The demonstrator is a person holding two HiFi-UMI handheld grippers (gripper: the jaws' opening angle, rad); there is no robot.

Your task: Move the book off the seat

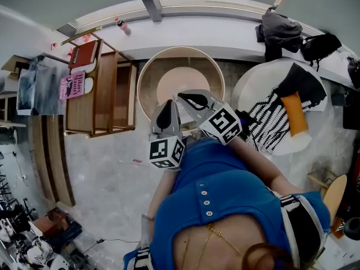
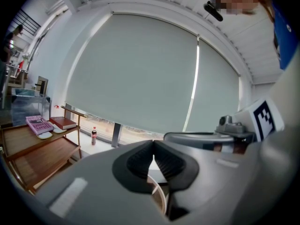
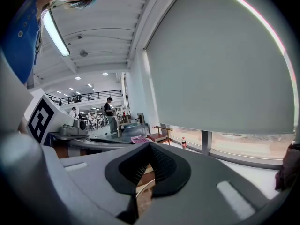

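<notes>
Since the round wooden seat (image 1: 147, 80) just ahead of the grippers shows only its pale cushion, the likeliest candidate is the dark-red book (image 1: 84, 54). It lies flat on the top tier of the wooden rack (image 1: 107, 94), well off to the left and just beside a pink book (image 1: 74, 86). Which one the task means I cannot tell.

Judgement: the red one looks hardbound, so stiff, fairly weighty and smooth-faced. It is best pinched across its thickness at a free long edge. The pink one looks thinner and glossier, likelier to flex and slip.

The rack is plain light-brown timber with thin rails. To the right, a white round seat (image 1: 253, 89) carries a black-and-white striped cloth (image 1: 270, 122) and an orange oblong (image 1: 295, 113) — book or cushion, unclear.

On the left gripper (image 2: 153, 153) and the right gripper (image 3: 149, 158), the ribbed black fingers are pressed together with nothing between them.
</notes>
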